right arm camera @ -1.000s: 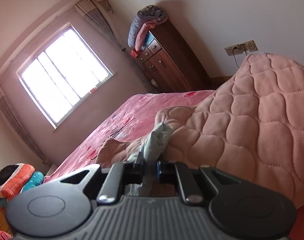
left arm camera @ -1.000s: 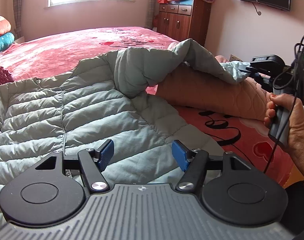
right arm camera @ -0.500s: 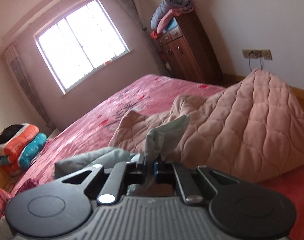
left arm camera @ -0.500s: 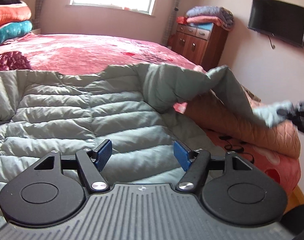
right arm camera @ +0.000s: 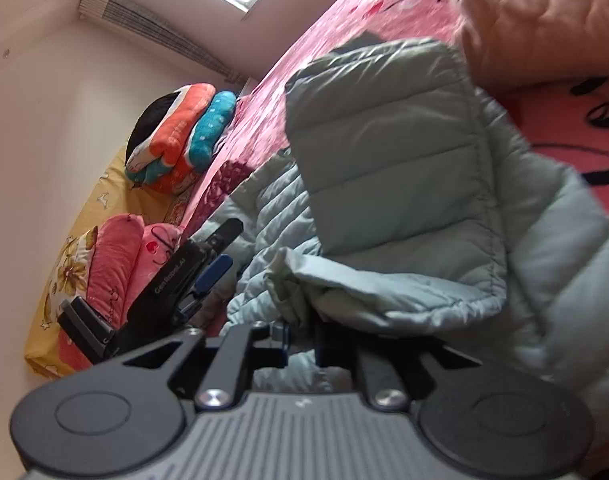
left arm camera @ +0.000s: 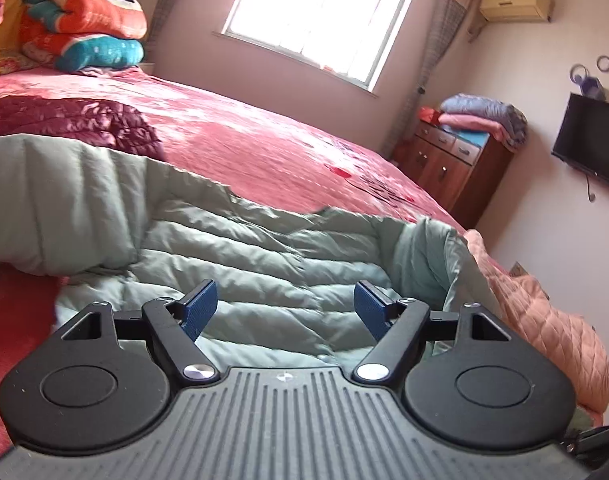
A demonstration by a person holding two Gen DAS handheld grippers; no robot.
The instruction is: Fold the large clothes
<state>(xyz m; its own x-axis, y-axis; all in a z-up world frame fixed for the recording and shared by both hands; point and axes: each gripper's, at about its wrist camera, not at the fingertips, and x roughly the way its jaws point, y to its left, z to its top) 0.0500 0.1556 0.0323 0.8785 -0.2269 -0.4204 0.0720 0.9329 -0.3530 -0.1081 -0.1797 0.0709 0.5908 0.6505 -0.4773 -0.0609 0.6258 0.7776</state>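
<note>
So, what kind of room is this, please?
Most likely a home bedroom. A large bed with a pink cover fills the room, folded blankets are stacked at its head, and a wooden cabinet stands by the wall beside a mounted television.

The left wrist view looks low across the pale green quilted puffer jacket (left arm camera: 264, 264) toward the bright window (left arm camera: 324, 16). The right wrist view, rolled sideways, sits close over the same jacket (right arm camera: 384, 152). Both share the pink patterned bedspread (left arm camera: 264, 148) and the stacked orange and teal blankets (left arm camera: 84, 36).
</note>
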